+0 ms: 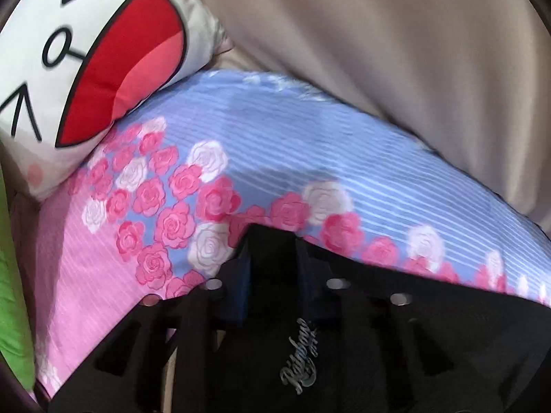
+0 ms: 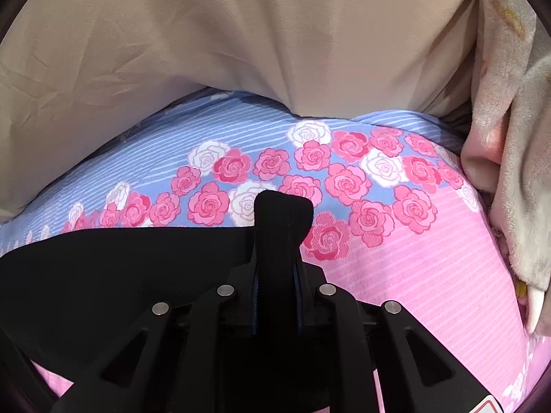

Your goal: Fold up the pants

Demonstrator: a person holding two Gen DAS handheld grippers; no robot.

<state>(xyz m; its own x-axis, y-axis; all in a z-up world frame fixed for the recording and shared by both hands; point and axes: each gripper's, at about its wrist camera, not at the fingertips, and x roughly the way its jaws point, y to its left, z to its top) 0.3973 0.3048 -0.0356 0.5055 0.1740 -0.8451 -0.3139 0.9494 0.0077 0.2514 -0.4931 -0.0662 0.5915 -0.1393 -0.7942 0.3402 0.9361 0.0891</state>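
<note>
Your left gripper (image 1: 272, 237) and right gripper (image 2: 283, 206) are both clamped on the black pants (image 2: 120, 261), apparently at one edge, lifting it taut above the sheet (image 2: 430, 268). That likely keeps the fold square.

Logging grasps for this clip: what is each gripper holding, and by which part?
Both hold the black pants by an edge: left gripper and right gripper each pinch a fold of it. Which part cannot be told.
</note>
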